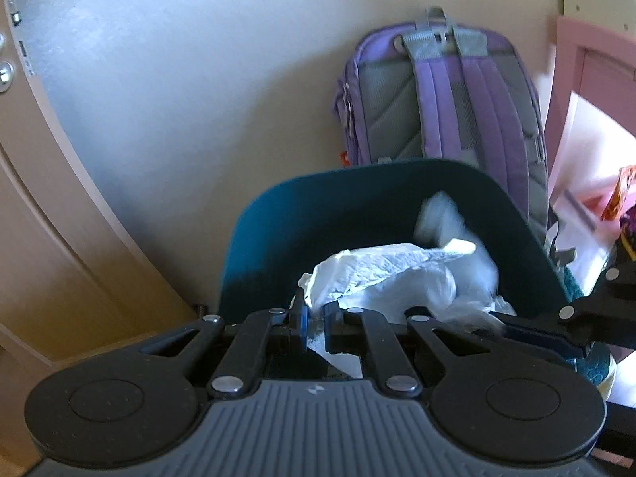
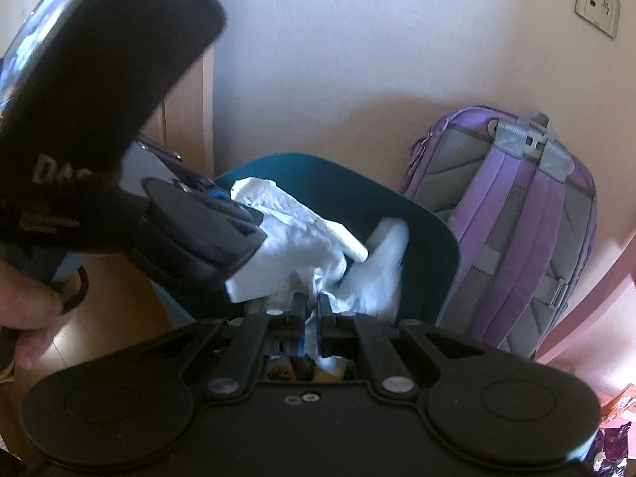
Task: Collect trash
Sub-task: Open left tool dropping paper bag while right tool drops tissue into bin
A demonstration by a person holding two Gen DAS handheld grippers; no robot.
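The white plastic bag sat bunched in the mouth of the teal bin, thin and crinkled, catching the light along its folds. Both claws had hold of it. The left gripper was clenched on the bag's near edge, a tongue of film squeezed between its blue-padded fingers; the right gripper was likewise pinched on a twist of the same plastic a little further right. It looked to me as though the person was holding the two sides of the liner to draw it together or lift it clear of the bin, which would suit gathering up the rubbish, though how full it was could not be made out past the folds. A flat pale piece, stiffer than the film, stuck out of the heap; whether it was card or foam I could not tell.

The bin itself was smooth, matte, with rounded corners, and stood close against the cream wall. Just to its right and behind, a lilac backpack leaned upright on the wall, straps outward, grey mesh padding showing. Far left was a wooden door frame; far right, a pink piece of furniture. A hand gripped the left tool's handle.
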